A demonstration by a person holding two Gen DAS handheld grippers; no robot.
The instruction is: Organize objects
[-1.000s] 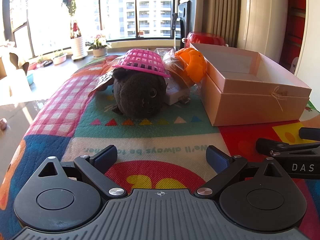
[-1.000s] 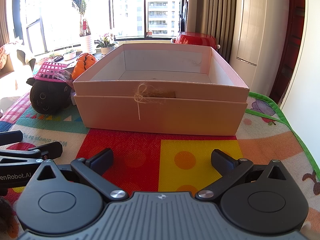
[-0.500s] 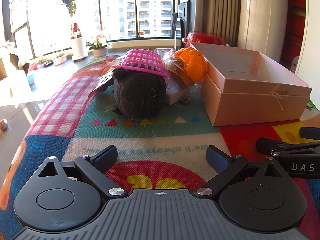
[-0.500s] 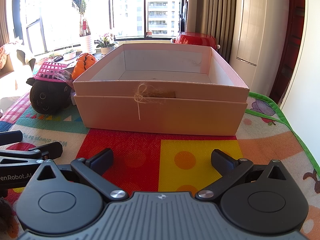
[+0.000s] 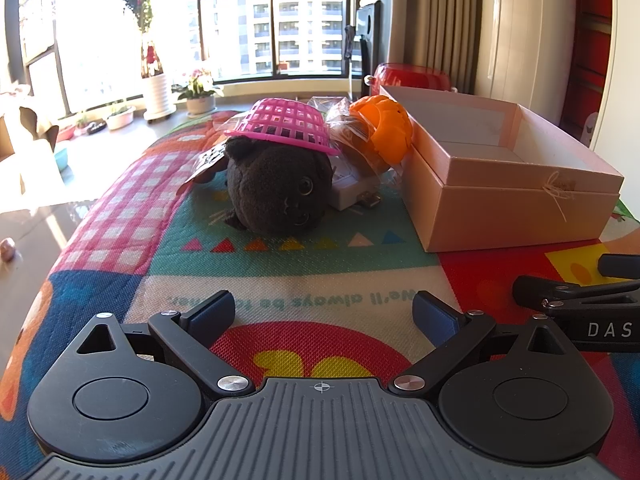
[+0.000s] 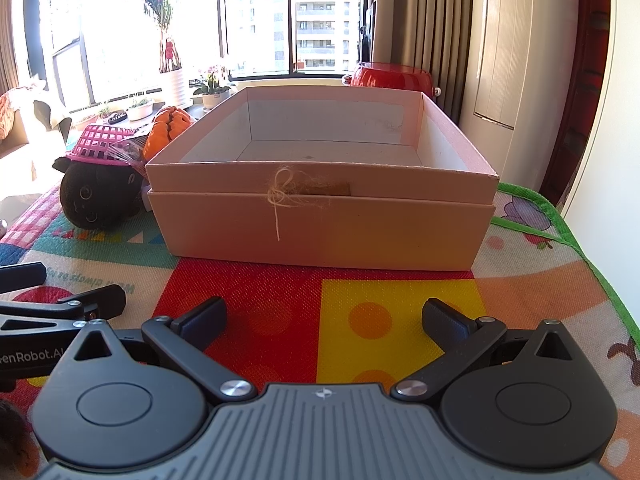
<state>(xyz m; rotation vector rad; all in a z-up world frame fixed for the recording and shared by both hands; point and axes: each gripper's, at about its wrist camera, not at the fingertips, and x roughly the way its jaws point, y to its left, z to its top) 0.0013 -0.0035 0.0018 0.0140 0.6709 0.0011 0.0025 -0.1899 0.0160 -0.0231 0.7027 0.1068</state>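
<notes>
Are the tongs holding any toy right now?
No. The left tongs and right tongs are both open with nothing between them.

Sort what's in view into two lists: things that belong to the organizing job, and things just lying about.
For the job:
- pink box, open and empty
- black plush toy
- pink basket, upside down on the plush
- orange toy
- clear plastic bag
- white device

Just around:
- red pot behind the box
- potted plants by the window
- patterned mat
</notes>
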